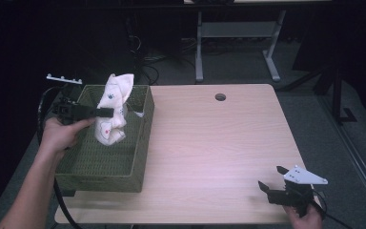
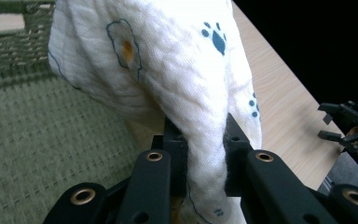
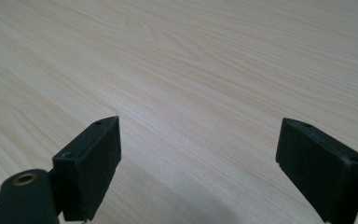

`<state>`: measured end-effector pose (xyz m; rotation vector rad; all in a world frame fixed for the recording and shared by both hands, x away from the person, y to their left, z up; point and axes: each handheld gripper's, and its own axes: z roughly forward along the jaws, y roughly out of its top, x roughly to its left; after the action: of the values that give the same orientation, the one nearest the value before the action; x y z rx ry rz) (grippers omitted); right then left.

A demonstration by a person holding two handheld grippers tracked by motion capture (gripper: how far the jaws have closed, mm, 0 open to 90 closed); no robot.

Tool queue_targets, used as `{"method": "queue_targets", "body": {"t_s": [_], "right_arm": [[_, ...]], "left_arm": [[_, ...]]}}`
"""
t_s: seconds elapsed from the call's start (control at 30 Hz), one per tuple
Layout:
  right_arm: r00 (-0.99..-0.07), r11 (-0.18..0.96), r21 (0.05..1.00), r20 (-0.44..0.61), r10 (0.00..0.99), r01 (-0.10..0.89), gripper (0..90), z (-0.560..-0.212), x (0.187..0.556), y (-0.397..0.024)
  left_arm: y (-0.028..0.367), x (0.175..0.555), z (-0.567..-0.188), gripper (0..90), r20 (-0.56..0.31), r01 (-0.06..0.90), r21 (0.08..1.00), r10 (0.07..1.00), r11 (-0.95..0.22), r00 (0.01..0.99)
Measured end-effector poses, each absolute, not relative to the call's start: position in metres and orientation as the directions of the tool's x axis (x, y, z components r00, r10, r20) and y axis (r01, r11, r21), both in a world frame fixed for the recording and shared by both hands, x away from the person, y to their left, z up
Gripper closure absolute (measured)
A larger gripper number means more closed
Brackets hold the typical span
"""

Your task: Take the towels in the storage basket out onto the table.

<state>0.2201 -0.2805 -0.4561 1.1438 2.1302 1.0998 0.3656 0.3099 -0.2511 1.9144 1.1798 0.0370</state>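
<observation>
My left gripper has its fingers clamped on a white cloth printed with paw marks, which hangs bunched above the far end of the green woven basket at the table's left edge. My right gripper rests near the table's near right corner, well apart from the basket, its fingers spread wide over bare wood with nothing between them.
</observation>
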Motion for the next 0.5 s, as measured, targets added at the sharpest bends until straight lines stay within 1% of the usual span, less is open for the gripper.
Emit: {"method": "queue_targets", "body": {"t_s": [0.07,0.2,0.5], "right_arm": [[-0.537,0.328,0.828,-0.039,0.843,0.455,13.6,-0.456,0.22,-0.281],[-0.536,0.329,0.827,-0.041,0.844,0.456,13.6,-0.455,0.22,-0.281],[-0.533,0.332,0.825,-0.044,0.845,0.458,13.6,-0.455,0.221,-0.279]], "left_arm": [[0.305,0.367,-0.247,77.1,-0.376,0.707,0.68,0.734,-0.196,0.565],[0.294,0.369,-0.242,77.1,-0.385,0.699,0.688,0.718,-0.196,0.58],[0.264,0.376,-0.241,77.1,-0.379,0.694,0.681,0.698,-0.235,0.608]]}}
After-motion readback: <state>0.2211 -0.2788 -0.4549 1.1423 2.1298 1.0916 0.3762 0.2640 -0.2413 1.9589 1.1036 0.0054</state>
